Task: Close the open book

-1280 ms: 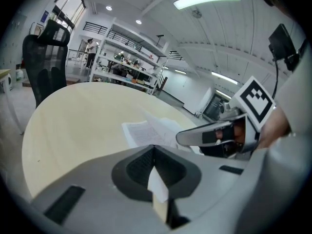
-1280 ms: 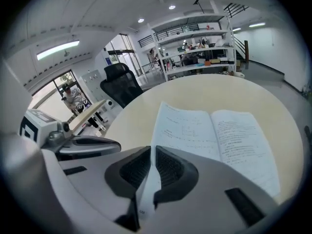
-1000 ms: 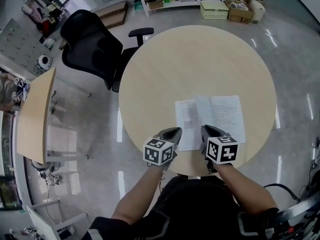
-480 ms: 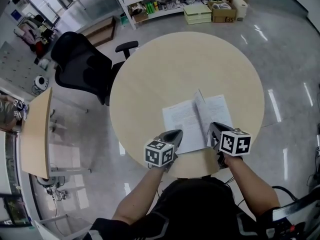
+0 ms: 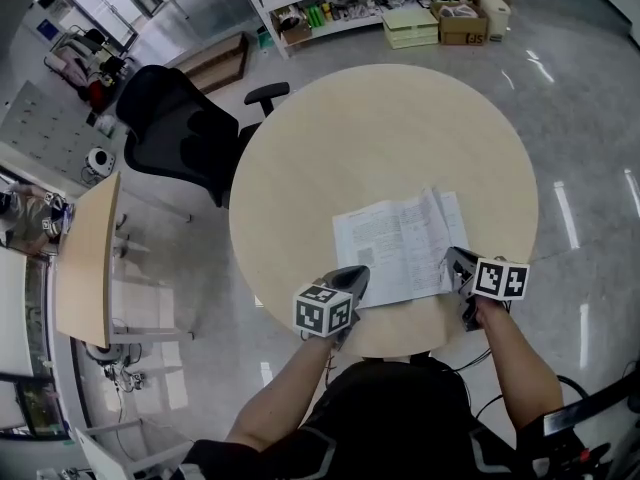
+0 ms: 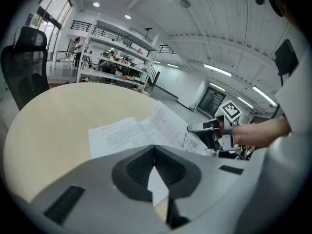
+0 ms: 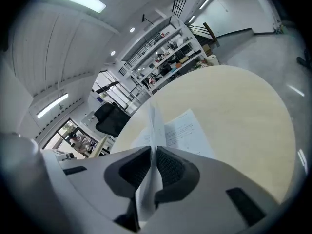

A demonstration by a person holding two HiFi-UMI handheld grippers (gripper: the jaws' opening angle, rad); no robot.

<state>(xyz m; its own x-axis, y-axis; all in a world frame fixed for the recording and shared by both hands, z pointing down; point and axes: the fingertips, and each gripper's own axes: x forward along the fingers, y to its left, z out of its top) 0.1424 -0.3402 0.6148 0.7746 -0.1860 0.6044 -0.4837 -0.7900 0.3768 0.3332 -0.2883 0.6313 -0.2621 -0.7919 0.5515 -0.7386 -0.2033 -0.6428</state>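
Round surface point(image 5: 380, 138): both forearms point(image 5: 290, 393) come in over its near edge, angled forward and down. Book point(image 5: 395, 248) lies open near that edge, between the two grippers. Left hand-held gripper point(image 5: 352, 274) is pressed together on the book's near left corner. Right hand-held gripper point(image 5: 453, 257) pinches the right-hand pages, raised and standing on edge. Black office chair point(image 5: 180, 133) stands off the far left edge, well apart from the book.

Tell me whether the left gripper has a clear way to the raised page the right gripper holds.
Probably yes: only flat pages of the book lie between the left gripper and the raised page in the right gripper. Its jaws look shut on the book's near corner, so it must let go first.
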